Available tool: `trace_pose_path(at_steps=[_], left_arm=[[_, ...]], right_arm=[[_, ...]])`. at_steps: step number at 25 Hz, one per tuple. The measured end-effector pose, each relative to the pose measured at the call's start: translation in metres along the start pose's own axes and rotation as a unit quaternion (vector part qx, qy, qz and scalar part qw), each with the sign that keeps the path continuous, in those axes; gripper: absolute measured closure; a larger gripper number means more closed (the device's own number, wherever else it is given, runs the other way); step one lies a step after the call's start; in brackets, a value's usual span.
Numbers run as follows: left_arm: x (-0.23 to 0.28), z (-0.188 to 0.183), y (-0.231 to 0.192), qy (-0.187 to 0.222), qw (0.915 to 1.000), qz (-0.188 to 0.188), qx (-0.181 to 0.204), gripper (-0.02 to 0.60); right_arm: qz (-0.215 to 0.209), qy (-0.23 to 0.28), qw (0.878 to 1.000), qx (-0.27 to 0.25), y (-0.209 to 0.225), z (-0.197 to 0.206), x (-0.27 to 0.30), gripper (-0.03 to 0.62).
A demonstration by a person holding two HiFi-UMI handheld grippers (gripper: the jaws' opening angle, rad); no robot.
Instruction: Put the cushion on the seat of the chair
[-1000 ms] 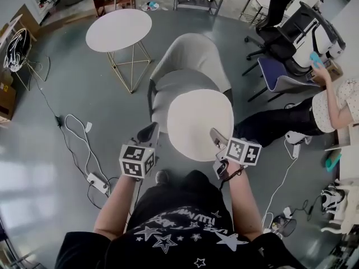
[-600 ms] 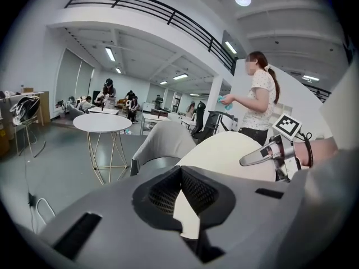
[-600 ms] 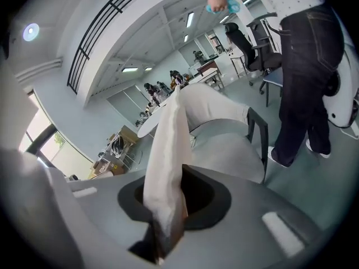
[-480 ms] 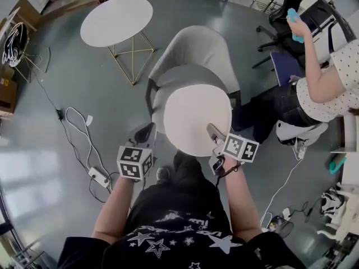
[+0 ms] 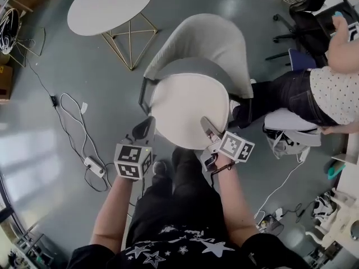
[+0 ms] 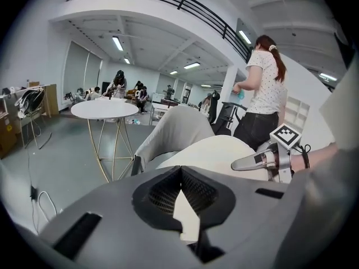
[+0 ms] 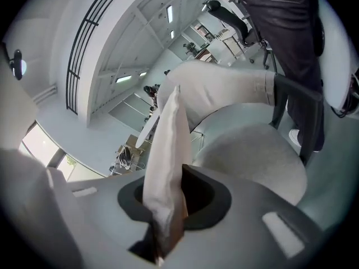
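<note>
A round cream cushion (image 5: pixel 185 110) lies flat over the seat of the grey shell chair (image 5: pixel 207 43), hiding most of the seat. My left gripper (image 5: pixel 144 129) is shut on its near left rim, where a cream strip of cushion (image 6: pixel 185 217) shows between the jaws. My right gripper (image 5: pixel 207 127) is shut on the near right rim, and the cushion (image 7: pixel 166 150) rises edge-on from its jaws. The grey seat (image 7: pixel 255 153) and the chair back (image 7: pixel 216 88) sit just beyond and below. From the left gripper view the right gripper (image 6: pixel 262 160) rests against the cushion's far side.
A round white table (image 5: pixel 109 4) on gold wire legs stands to the back left. Cables and a power strip (image 5: pixel 93 166) trail over the floor at left. A person in a dotted top (image 5: pixel 336 86) stands close at right, near office chairs (image 5: pixel 305 15).
Both grippers have carried the cushion forward and down toward the chair. It now covers the seat instead of hanging in front of it.
</note>
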State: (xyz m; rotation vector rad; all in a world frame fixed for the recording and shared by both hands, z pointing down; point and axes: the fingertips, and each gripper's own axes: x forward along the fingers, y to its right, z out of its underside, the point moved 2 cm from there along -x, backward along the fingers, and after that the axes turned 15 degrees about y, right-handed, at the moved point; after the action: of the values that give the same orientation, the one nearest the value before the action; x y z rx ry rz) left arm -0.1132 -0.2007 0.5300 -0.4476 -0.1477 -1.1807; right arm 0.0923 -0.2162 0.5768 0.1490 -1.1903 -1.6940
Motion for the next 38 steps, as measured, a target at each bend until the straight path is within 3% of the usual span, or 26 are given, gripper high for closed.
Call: trace_pose_path(at_steps=[6, 14, 25, 29, 32, 38], left_arm=[[0.031, 0.035, -0.019, -0.024, 0.9995, -0.018, -0.004, 0.572], [0.063, 0.093, -0.016, -0.068, 0.9973, -0.008, -0.025, 0.572], [0.082, 0.151, -0.006, -0.114, 0.9928, 0.013, -0.036, 0.572], [0.085, 0.155, -0.006, -0.115, 0.9927, 0.014, -0.034, 0.572], [0.084, 0.157, -0.006, -0.118, 0.9923, 0.013, -0.034, 0.572], [0.080, 0.158, -0.006, -0.124, 0.9919, 0.012, -0.025, 0.572]], right_arm=[[-0.004, -0.024, 1.000, 0.014, 0.038, 0.005, 0.041, 0.534], [0.040, -0.041, 0.998, -0.027, 0.107, 0.011, 0.047, 0.531], [0.132, -0.062, 0.980, -0.135, 0.177, 0.038, 0.060, 0.490], [0.157, -0.060, 0.972, -0.165, 0.193, 0.040, 0.061, 0.431], [0.170, -0.058, 0.971, -0.158, 0.201, 0.043, 0.060, 0.411], [0.208, -0.030, 0.966, -0.150, 0.213, 0.044, 0.055, 0.302]])
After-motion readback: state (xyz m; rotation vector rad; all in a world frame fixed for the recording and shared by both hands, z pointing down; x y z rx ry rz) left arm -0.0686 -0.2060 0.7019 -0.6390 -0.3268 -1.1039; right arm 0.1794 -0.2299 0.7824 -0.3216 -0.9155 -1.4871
